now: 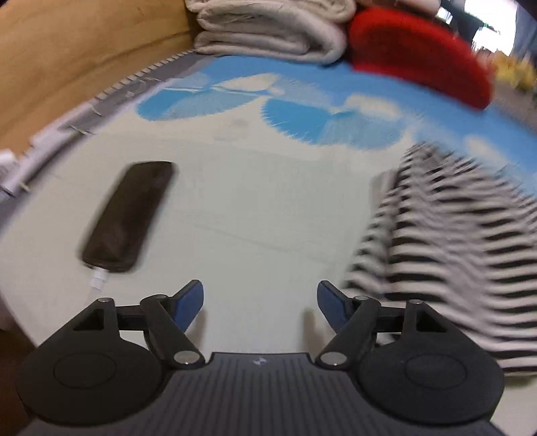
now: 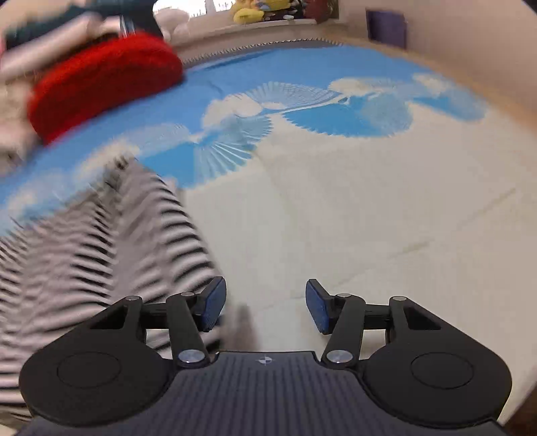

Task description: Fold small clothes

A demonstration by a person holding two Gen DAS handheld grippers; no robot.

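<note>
A black-and-white striped garment [image 1: 453, 234] lies bunched on the bed, at the right of the left wrist view and at the left of the right wrist view [image 2: 100, 241]. Both views are motion-blurred. My left gripper [image 1: 260, 303] is open and empty over bare sheet, left of the garment. My right gripper [image 2: 265, 305] is open and empty; its left finger [image 2: 213, 303] is at the garment's right edge.
The bed sheet [image 2: 369, 218] is pale with a blue fan pattern. A red garment [image 1: 419, 53] and folded beige cloth [image 1: 268, 30] lie at the far side. A dark pouch with a white cable [image 1: 127, 214] lies at the left.
</note>
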